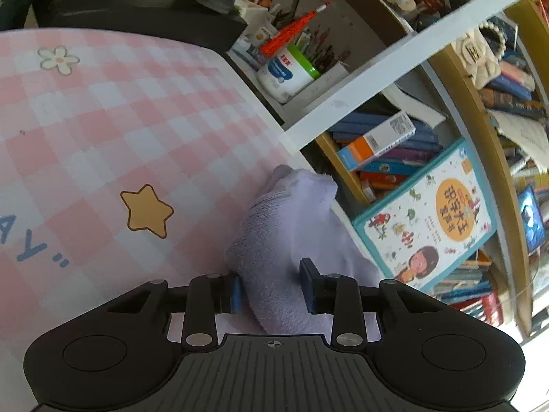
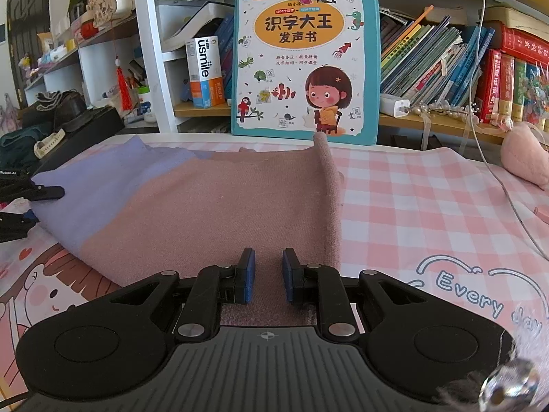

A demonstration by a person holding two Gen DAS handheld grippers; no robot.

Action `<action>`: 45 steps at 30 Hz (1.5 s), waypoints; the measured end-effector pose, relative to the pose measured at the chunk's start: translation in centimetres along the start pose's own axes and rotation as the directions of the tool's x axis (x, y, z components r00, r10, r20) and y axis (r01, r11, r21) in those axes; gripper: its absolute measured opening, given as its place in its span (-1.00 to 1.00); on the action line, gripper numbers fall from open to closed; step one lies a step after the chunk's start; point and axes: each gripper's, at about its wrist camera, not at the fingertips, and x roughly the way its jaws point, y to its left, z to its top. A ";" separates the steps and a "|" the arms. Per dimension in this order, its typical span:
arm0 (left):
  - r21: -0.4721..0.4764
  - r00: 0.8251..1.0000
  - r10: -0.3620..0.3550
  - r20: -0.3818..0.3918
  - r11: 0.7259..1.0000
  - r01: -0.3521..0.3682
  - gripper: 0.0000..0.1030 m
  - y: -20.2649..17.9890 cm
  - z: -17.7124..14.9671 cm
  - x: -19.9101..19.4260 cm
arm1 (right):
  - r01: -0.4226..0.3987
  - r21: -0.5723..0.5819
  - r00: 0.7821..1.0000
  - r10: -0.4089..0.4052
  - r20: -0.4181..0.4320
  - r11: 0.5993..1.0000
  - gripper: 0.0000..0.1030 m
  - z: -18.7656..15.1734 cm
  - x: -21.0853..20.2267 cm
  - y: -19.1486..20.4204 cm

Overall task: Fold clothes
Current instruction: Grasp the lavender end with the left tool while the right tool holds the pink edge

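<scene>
**Left wrist view and right wrist view: both sets of fingers parted over a two-tone knit**

Left wrist view, read left to right: the pink-and-white checked mat [image 1: 113, 130] covers the bench from 9 o'clock up to 12, printed with a white flower [image 1: 58, 59] and a tan star [image 1: 147, 211]. The left gripper [image 1: 271, 283] stands at 6 o'clock with its blue-padded fingers [image 1: 235, 293] parted, and the lilac end of the garment [image 1: 291, 240] passes between them; the left pad touches the fabric edge, the right pad rests on top of it. The cloth is not pinched. It runs from the fingers toward 1 o'clock and ends in a rounded, rumpled tip at the bench edge. Its surface is a soft fuzzy knit. At 3 o'clock a teal-bordered picture book [image 1: 425, 219] leans against the shelves.

Right wrist view, left to right: at 9 o'clock the black fingers of the left gripper [image 2: 32, 206] straddle the garment's lilac corner. The garment [image 2: 212, 206] lies mostly flat across the middle of the bench, lilac on the left third and dusty pink over the rest, the colours meeting along a slanted line. Its right edge is rolled up into a raised ridge that runs from 6 o'clock toward 12. The right gripper [image 2: 268, 274] sits at 6 o'clock, fingers [image 2: 247, 274] apart, over the near pink hem; no cloth is clamped between the pads. At 12 o'clock the picture book [image 2: 302, 58] stands just behind the garment's far edge. At 3 o'clock a pink plush toy [image 2: 525, 154] rests on the mat [image 2: 429, 206].
</scene>
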 end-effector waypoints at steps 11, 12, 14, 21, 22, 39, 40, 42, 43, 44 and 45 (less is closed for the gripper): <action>0.160 0.993 -0.075 0.087 0.985 0.061 -0.71 -1.8 1.4 -2.2 | -0.031 0.017 1.000 0.031 -0.002 0.999 -0.66 0.2 0.4 0.5; 0.126 0.994 -0.073 0.086 0.990 0.062 -0.71 -1.2 1.8 -2.4 | -0.043 0.015 0.999 0.043 -0.002 0.999 -0.66 0.2 0.5 0.8; 0.087 0.995 -0.055 0.087 0.995 0.047 -0.71 -0.2 2.4 -2.6 | -0.073 0.009 0.997 0.073 -0.003 0.997 -0.66 0.3 0.9 1.7; 0.068 0.998 0.014 0.059 0.998 -0.018 -0.63 2.0 2.3 -2.2 | -0.050 -0.085 0.999 0.049 -0.012 0.995 -0.65 1.1 2.2 4.4; 0.065 0.998 0.021 0.053 0.998 -0.024 -0.58 2.2 2.3 -2.0 | -0.053 -0.082 0.999 0.052 -0.014 0.995 -0.65 1.2 2.3 4.4; 0.041 0.999 0.008 0.047 0.999 -0.010 -0.59 3.3 2.2 -1.3 | -0.038 -0.114 0.999 0.040 0.020 0.993 -0.58 1.2 1.0 2.6; 0.040 0.999 0.009 0.047 0.999 -0.010 -0.60 3.3 2.2 -1.3 | -0.051 -0.109 0.999 0.052 0.008 0.993 -0.58 1.2 1.0 2.2; 0.041 0.999 0.012 0.046 0.999 -0.014 -0.61 3.2 2.2 -1.2 | -0.074 -0.099 0.997 0.074 -0.010 0.992 -0.57 1.0 0.9 1.7; 0.043 0.999 0.015 0.046 0.999 -0.017 -0.61 3.1 2.2 -1.2 | -0.082 -0.096 0.997 0.081 -0.013 0.992 -0.57 0.9 0.9 1.5; 0.046 0.999 0.018 0.045 0.999 -0.020 -0.64 3.1 2.2 -1.2 | -0.090 -0.090 0.996 0.089 -0.015 0.992 -0.57 0.8 1.0 1.4; 0.054 0.999 0.021 0.046 0.998 -0.024 -0.67 2.9 2.2 -1.2 | -0.097 -0.078 0.995 0.096 -0.016 0.992 -0.58 0.7 1.0 1.2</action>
